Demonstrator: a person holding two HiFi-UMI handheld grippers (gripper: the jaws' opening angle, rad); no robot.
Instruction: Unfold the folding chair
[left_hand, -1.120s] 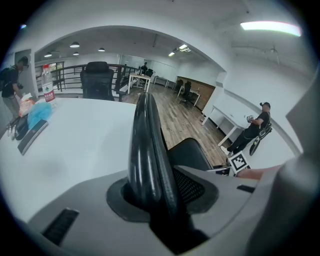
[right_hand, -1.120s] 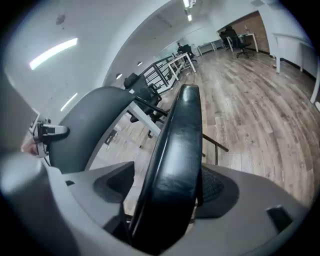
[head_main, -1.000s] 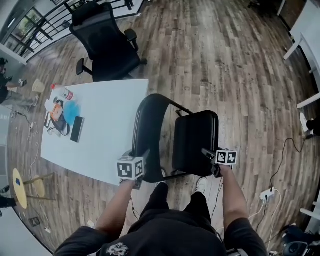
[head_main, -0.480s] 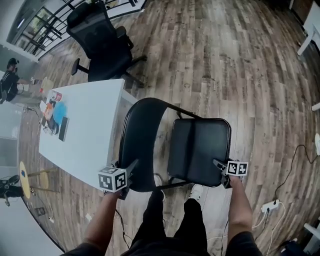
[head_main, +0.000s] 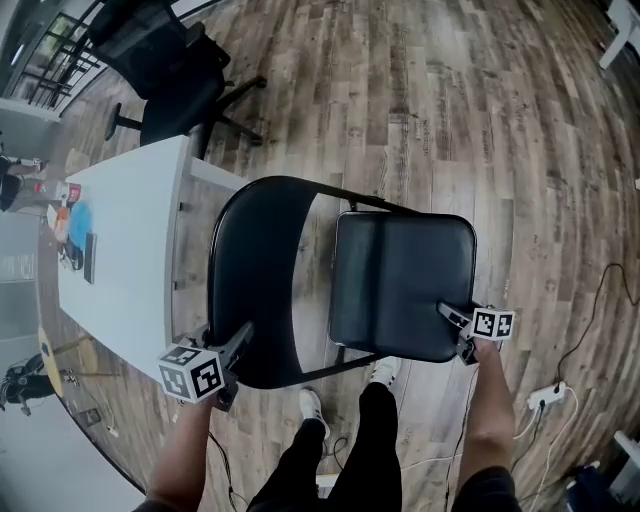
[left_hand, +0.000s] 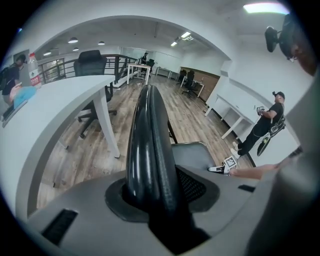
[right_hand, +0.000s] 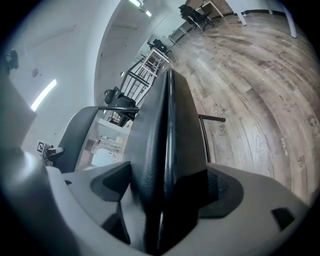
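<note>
While the chair (head_main: 345, 206) stands on the plank floor (head_main: 450, 120) just off the long edge of the white surface (head_main: 130, 250), both claws are on it. Seat (head_main: 405, 280) lies swung out from the backrest (head_main: 255, 270), its padded face turned up to the head view, black frame tubes showing between the two parts. Left claw (head_main: 238, 340) sits at the near edge of the backrest, at its surface-side end; the left gripper view shows the black rim running straight up between the jaws and filling the gap, so it reads as clamped on the backrest, though the jaws have just been opening a little with the rim between them. Right claw (head_main: 452, 316) is at the seat's near corner on the far side from the surface; the right gripper view shows the seat's edge pinched tight between both pads. Person's shoes (head_main: 313, 405) are planted on the floor under the chair's near side. Black office chair (head_main: 165, 70) stands past the surface's far end, well apart. White power strip (head_main: 553, 397) lies on the floor beyond the right arm.
</note>
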